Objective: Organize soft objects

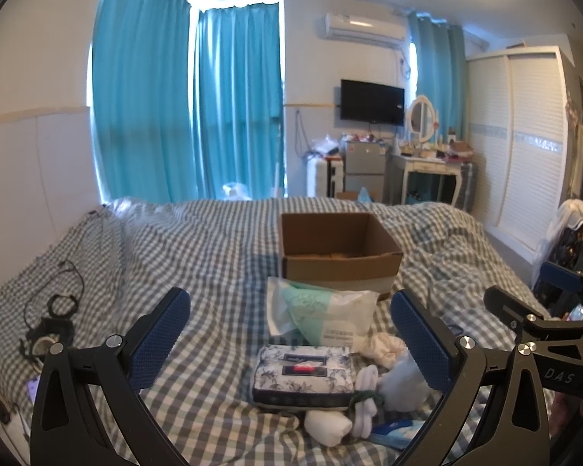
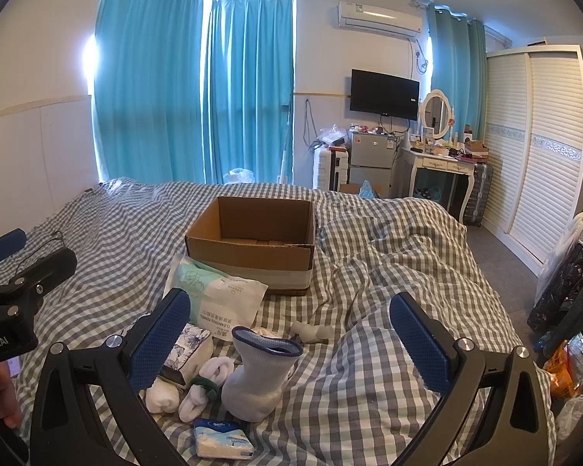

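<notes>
An open, empty cardboard box (image 1: 338, 248) (image 2: 252, 240) stands on the checked bed. In front of it lie a cleaning-towel pack (image 1: 322, 312) (image 2: 217, 291), a floral tissue pack (image 1: 303, 372) (image 2: 188, 345), rolled white socks (image 1: 326, 425) (image 2: 161, 396), an upright white sock (image 2: 258, 372), a small tissue packet (image 2: 223, 439) and a white cloth roll (image 2: 311, 330). My left gripper (image 1: 289, 343) is open and empty above the floral pack. My right gripper (image 2: 289, 343) is open and empty above the upright sock.
A black watch and cable (image 1: 54, 318) lie on the bed at left. The checked bedspread (image 2: 388, 272) is rumpled on the right. Beyond the bed stand a fridge (image 2: 371, 155), dressing table (image 2: 443, 167) and wardrobe (image 2: 536, 147). Bags (image 2: 567, 369) sit by the bed's right side.
</notes>
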Demonstrator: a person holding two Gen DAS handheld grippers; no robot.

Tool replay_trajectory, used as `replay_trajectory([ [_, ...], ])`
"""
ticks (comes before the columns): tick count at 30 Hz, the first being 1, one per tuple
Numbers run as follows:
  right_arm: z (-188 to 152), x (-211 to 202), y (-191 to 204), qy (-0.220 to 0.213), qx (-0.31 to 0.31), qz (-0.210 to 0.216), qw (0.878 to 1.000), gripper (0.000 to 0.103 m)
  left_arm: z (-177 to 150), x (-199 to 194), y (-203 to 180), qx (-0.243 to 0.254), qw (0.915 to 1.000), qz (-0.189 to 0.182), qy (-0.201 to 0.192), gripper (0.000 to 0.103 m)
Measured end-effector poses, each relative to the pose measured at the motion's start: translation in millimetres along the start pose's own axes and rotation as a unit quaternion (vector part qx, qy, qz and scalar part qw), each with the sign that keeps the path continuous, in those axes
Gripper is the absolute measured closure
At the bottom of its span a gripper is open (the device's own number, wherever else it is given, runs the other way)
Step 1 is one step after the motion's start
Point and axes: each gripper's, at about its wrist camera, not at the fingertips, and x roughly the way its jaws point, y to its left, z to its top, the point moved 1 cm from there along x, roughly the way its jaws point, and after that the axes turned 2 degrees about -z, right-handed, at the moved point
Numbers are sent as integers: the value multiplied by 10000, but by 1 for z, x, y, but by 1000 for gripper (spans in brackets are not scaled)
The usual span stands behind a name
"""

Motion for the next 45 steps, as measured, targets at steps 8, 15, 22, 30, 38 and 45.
replay_trajectory([
  [8,-10,31,-9,682,0,29,9977,0,-23,34,5,-134,9980,70,620,0],
  [15,-43,95,-1,1678,21,364,9851,2,-42,67,9,-210,9933,181,1125,0],
  [22,-39,118,4,1985,7,724,9774,74,-36,92,7,-249,9906,57,1341,0],
  [30,-6,113,-5,1551,-31,841,9843,81,-28,132,-12,-40,9862,-251,1637,0],
  [38,40,139,-24,1156,-237,600,9912,81,-32,193,-13,-120,9749,-396,2186,6],
  [45,41,173,-25,1171,-332,718,9900,81,-36,245,-15,-294,9581,-558,2793,15],
])
